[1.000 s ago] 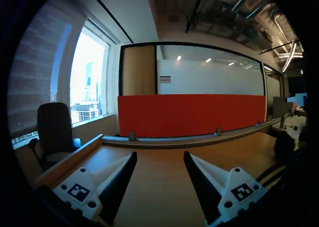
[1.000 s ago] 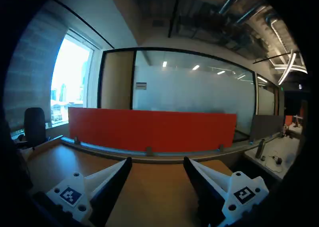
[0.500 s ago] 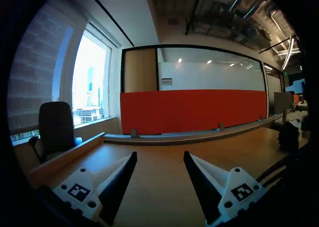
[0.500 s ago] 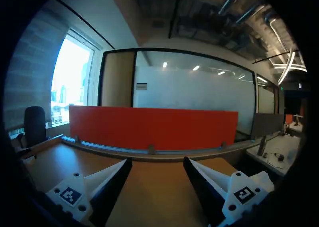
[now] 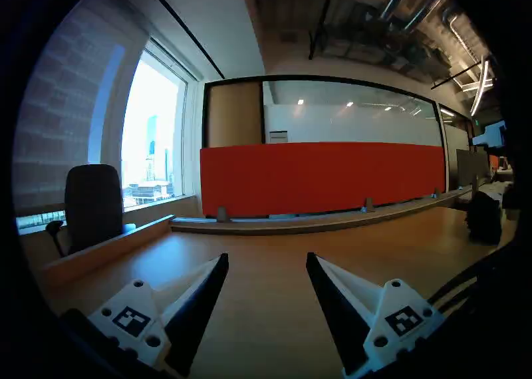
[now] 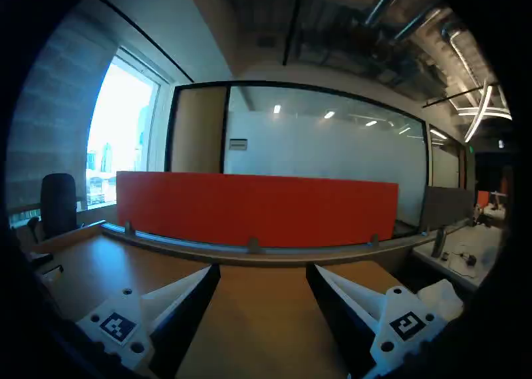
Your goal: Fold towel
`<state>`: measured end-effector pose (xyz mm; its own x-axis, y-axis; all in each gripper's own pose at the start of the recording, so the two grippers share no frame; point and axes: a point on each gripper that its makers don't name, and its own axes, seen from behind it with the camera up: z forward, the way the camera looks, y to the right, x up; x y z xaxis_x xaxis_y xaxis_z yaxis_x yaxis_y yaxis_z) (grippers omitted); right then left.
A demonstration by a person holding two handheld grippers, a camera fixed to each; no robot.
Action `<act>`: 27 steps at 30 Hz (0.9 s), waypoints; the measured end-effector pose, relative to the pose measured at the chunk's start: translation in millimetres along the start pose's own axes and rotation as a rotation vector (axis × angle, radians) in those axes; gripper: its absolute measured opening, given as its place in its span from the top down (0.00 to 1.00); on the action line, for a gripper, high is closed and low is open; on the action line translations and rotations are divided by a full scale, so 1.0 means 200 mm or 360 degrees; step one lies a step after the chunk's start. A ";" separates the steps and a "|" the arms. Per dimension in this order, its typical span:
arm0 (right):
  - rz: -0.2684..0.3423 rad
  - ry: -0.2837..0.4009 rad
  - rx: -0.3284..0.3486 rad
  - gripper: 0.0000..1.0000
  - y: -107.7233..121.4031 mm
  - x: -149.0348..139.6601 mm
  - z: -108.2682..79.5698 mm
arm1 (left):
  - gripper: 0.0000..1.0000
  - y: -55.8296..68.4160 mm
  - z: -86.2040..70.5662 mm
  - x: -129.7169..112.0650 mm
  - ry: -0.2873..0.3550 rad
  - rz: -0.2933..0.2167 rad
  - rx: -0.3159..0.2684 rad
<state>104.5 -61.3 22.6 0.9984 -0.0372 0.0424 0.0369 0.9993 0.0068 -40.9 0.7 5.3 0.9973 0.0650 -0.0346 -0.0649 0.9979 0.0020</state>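
In the left gripper view your left hand-held gripper (image 5: 266,258) hangs over the bench (image 5: 266,236), fingers apart and empty. In the right gripper view your right hand-held gripper (image 6: 263,269) is likewise apart. What looks like the towel (image 6: 447,294), white and crumpled, sits by the bench's right edge. Expect it soft, light and limp: pinch two corners.

Wall sign (image 5: 278,136) too small; nothing legible
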 end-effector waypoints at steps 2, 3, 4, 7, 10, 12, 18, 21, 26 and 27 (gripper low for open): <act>-0.0003 0.0001 0.0000 0.00 0.00 -0.02 -0.01 | 0.14 0.00 0.00 -0.02 0.0005 -0.0011 0.0003; -0.0003 0.0002 -0.0001 0.00 0.01 -0.02 -0.01 | 0.14 0.00 -0.01 -0.03 0.0008 -0.0016 0.0005; -0.0003 0.0003 0.0000 0.00 0.01 -0.03 -0.01 | 0.14 0.00 -0.01 -0.04 0.0008 -0.0020 0.0007; -0.0002 0.0006 0.0001 0.00 0.01 -0.05 -0.02 | 0.14 0.00 -0.01 -0.07 0.0006 -0.0027 0.0010; -0.0003 0.0009 0.0001 0.00 0.01 -0.06 -0.03 | 0.14 0.00 -0.01 -0.10 -0.0001 -0.0030 0.0008; -0.0005 0.0012 -0.0002 0.00 0.01 -0.07 -0.03 | 0.14 0.00 -0.01 -0.12 -0.0008 -0.0033 0.0006; -0.0007 0.0014 -0.0007 0.00 0.01 -0.08 -0.04 | 0.14 0.00 -0.01 -0.16 -0.0018 -0.0052 0.0009; -0.0009 0.0015 -0.0009 0.00 0.01 -0.07 -0.04 | 0.14 0.00 -0.01 -0.16 -0.0023 -0.0053 0.0011; -0.0009 0.0024 -0.0005 0.00 0.00 -0.06 -0.04 | 0.14 -0.01 -0.02 -0.16 -0.0023 -0.0052 0.0029; -0.0009 0.0025 -0.0004 0.00 0.00 -0.06 -0.04 | 0.14 -0.01 -0.02 -0.16 -0.0023 -0.0051 0.0032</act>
<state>92.8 -60.5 14.9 0.9987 -0.0427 0.0265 0.0426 0.9991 0.0046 -72.5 -4.3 2.6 0.9993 0.0325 -0.0207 -0.0321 0.9993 0.0214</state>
